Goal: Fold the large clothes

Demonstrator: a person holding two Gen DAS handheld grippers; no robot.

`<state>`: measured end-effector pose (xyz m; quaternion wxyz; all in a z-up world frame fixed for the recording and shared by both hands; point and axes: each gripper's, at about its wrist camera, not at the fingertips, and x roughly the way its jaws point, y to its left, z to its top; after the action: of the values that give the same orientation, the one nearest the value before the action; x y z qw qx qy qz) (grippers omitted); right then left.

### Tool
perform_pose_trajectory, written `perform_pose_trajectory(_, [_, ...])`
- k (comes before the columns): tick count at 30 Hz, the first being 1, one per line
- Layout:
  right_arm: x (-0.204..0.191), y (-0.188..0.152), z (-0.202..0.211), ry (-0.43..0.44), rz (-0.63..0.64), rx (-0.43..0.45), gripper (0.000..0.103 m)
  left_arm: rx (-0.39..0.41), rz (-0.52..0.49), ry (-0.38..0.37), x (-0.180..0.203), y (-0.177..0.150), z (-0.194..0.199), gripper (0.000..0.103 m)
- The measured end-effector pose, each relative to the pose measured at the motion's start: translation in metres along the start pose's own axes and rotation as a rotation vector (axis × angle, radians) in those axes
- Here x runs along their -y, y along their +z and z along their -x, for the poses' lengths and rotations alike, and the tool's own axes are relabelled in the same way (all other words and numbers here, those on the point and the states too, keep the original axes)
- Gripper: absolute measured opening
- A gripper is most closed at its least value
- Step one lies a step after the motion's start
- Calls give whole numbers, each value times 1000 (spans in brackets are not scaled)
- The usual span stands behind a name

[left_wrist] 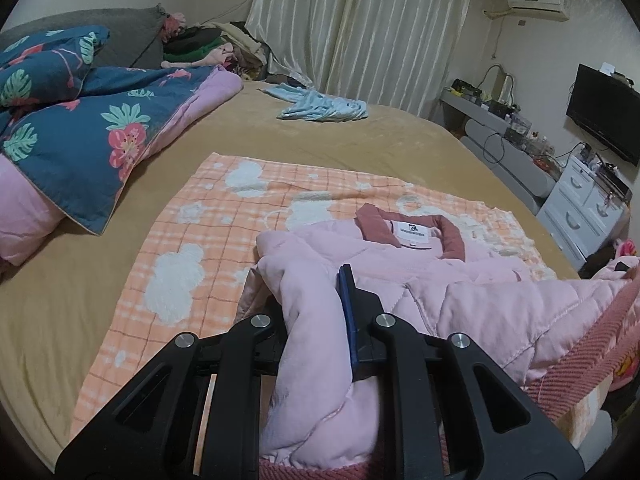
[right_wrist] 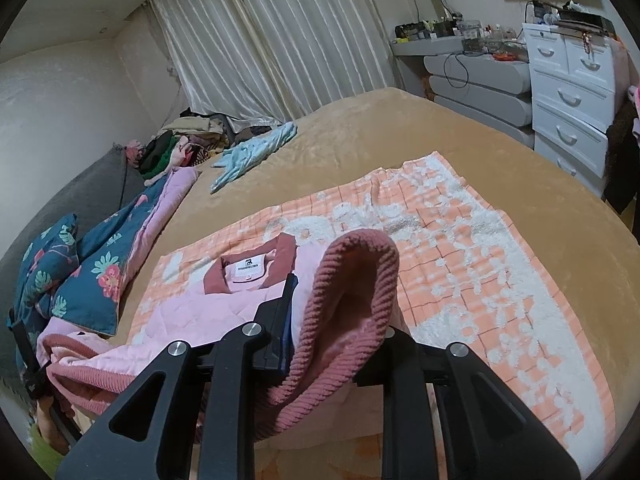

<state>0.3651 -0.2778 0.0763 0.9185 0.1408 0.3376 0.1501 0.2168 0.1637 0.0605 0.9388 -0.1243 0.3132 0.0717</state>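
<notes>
Left wrist view shows the left tool pinched on a fold of the pink quilted jacket; the padded cloth is bunched between the two fingers, so the jaws are closed on it. In the right wrist view the right tool is seen clamped on the ribbed dark-pink hem of the same jacket, which curls up over the fingers. The jacket is laid on the orange checked blanket spread over the bed; its collar with the white label is turned away from the cameras and lies flat. The lower part of the garment is lifted by both tools, so it is judged that a lengthwise fold is in hand: the bottom edge is being carried toward the collar. For the next move both grips should be kept firm and brought forward together, level with each other; the hem should be lowered near the collar and only then released, otherwise the thick padding may spring back or lie crooked.
</notes>
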Motion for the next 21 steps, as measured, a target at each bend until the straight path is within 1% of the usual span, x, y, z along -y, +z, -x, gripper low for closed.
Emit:
perform_pose_trajectory(5, [5,4,-16,20,-33,-20,24,-7,-6,13,-3,0,-13,11])
perform_pose_trajectory(7, [10,5,-23,53,-73,-34,31,-10,-6,21,-5,-1,-19,11])
perform_pose_trajectory(11, [24,9,-34,129,-170,-54,40,-3,16,22,-9,-5,-24,11])
perform_pose_trajectory(12, [26,9,-36,145,-183,-55,50,3,20,20,-9,-5,-24,11])
perform_pose_trajectory(13, [28,9,-37,160,-189,-54,57,9,21,19,-9,-6,-24,11])
perform_pose_trajectory(18, [26,11,-41,185,-182,-31,62,23,21,20,-8,-7,-29,11])
perform_pose_trajectory(20, [25,11,-41,208,-186,-8,71,26,26,14,-9,-6,-29,11])
perform_pose_trajectory(21, [25,11,-40,227,-186,7,79,28,28,11,-10,-6,-31,11])
